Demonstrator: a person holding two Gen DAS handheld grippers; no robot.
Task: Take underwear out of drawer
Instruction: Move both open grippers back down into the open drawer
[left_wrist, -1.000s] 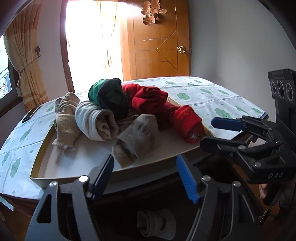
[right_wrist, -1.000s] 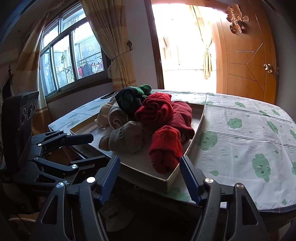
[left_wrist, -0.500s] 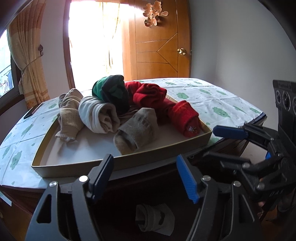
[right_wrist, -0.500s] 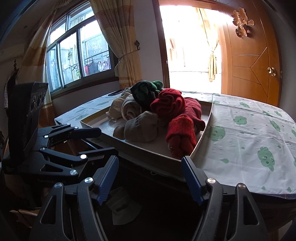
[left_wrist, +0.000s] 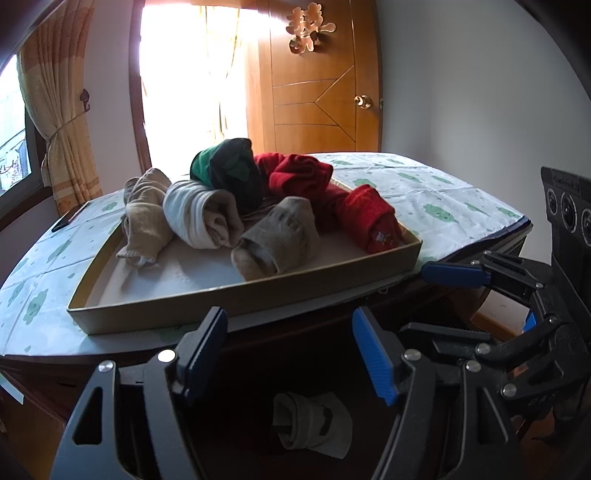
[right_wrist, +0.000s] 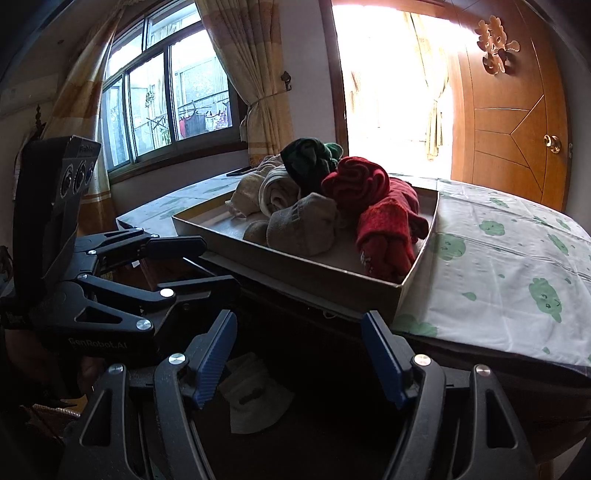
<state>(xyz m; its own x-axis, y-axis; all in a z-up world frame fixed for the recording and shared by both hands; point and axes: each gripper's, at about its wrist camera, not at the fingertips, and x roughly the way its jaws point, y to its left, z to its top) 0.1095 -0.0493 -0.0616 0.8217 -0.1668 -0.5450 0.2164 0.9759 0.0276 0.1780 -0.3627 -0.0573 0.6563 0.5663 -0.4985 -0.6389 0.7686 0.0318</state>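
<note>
1. The left tongs (left_wrist: 288, 350) and the right tongs (right_wrist: 299, 354) both stand wide open with nothing between their blue pads, poised low in front of the bench (left_wrist: 461, 206), which suits a reach into the dark space below its top.
2. A pale rolled garment (left_wrist: 312, 424), likely the underwear to fetch, lies alone down in that dark drawer (left_wrist: 240, 406), just beyond the left tongs; the right view shows it too (right_wrist: 255, 398).
3. On the bench, a shallow cardboard tray (left_wrist: 240, 295) holds a heap of rolled pieces: red (left_wrist: 373, 221), green-black (left_wrist: 229, 170), beige and grey. It probably serves as the drop-off.
4. My judgement: one piece remains, and either tongs must dip down to pinch it.
</note>
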